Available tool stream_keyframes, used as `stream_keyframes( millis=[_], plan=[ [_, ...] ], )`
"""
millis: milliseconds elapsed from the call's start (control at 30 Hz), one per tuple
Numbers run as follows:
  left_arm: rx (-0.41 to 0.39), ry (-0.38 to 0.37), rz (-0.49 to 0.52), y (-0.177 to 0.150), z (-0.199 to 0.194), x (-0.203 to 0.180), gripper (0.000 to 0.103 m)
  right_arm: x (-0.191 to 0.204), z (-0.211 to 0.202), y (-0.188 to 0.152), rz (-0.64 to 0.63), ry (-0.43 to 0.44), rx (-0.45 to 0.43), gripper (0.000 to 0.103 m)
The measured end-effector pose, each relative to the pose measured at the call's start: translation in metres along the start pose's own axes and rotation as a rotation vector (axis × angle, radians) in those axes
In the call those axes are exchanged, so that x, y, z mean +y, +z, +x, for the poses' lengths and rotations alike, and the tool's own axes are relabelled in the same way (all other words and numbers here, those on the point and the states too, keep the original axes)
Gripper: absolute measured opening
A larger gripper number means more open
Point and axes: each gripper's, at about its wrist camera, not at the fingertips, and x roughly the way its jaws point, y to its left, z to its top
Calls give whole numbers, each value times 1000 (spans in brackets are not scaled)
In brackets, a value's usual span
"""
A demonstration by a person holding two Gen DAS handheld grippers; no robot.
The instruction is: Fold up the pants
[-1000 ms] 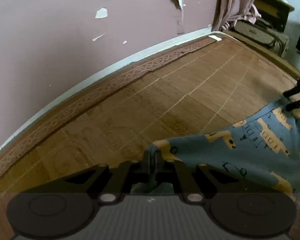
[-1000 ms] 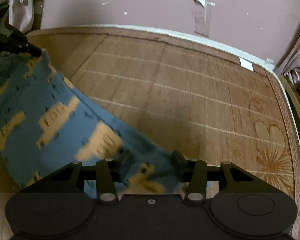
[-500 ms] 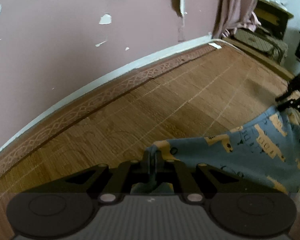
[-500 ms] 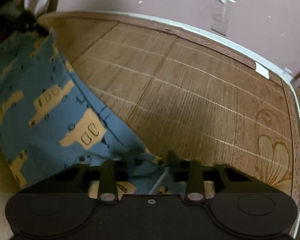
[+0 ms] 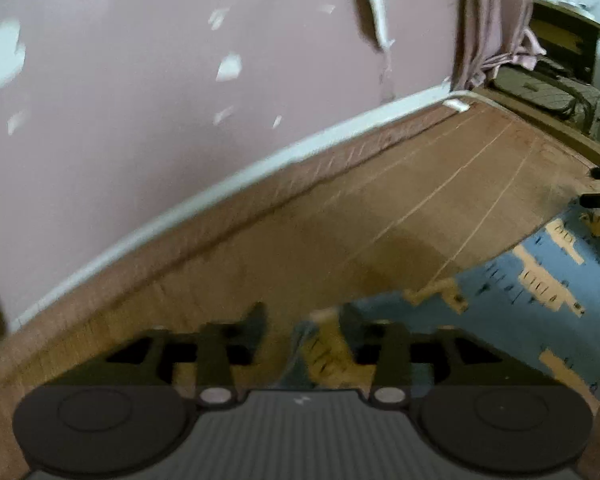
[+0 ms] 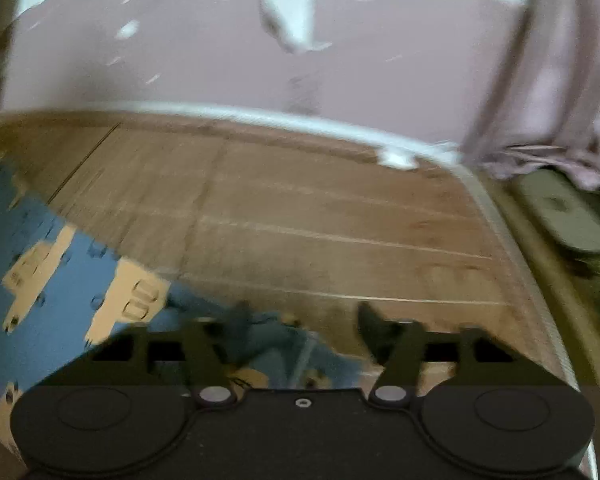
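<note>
The blue pants point(image 5: 540, 292) lie on the brown mat point(image 5: 360, 220) — the left gripper point(image 5: 302, 320) and right gripper point(image 6: 302, 316) are both wide open, holding nothing.

A mauve wall point(image 5: 148, 92) runs behind the scene, its paint peeled off in white flakes and one long curling strip point(image 5: 374, 8). Along its foot lies a white edge point(image 5: 220, 196), and below that a woven brown mat point(image 5: 380, 216) with a patterned border and pale stitched lines. A pale pink curtain point(image 5: 488, 20) hangs at the corner. Beyond the mat's far end stands a dark wooden cabinet point(image 5: 560, 36) with an olive-grey bag point(image 5: 548, 92) before it. The light is dim and both views are blurred.
</note>
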Motion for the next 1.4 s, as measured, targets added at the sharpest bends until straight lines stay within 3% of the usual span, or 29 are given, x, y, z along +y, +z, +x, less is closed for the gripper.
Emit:
stream_keyframes(
  millis=[133, 233, 333, 433, 600, 733, 833, 900, 1000, 1067, 1233, 1400],
  plan=[
    [-64, -65, 58, 18, -3, -37, 54, 10, -49, -24, 189, -178, -9, 80],
    [-63, -161, 122, 30, 9, -79, 54, 13, -67, -50, 289, -200, 42, 79],
    [-34, -225, 208, 33, 21, -124, 53, 9, -68, -70, 335, -150, 96, 67],
    [-25, -265, 288, 27, 25, -160, 53, 0, -65, -84, 374, -100, 84, 60],
    [1, -361, 328, 14, 20, -196, 46, -15, -63, -93, 473, -4, 88, 46],
    [36, -361, 363, -1, 17, -213, 45, -6, -64, -90, 432, 18, 80, 24],
    [77, -338, 353, -12, 20, -212, 45, -14, -71, -88, 446, -18, 69, 16],
    [81, -346, 321, -20, 19, -203, 45, -28, -76, -92, 495, -50, 62, 15],
    [76, -345, 322, -27, 15, -196, 45, -42, -70, -104, 605, 0, 101, 16],
    [84, -351, 313, -25, 13, -191, 46, -42, -72, -101, 607, -2, 88, 17],
    [84, -409, 178, -8, 6, -177, 49, -48, -73, -106, 707, 8, 81, 31],
    [37, -473, 88, 32, 16, -189, 60, -55, -72, -113, 825, 28, 70, 32]
  ],
)
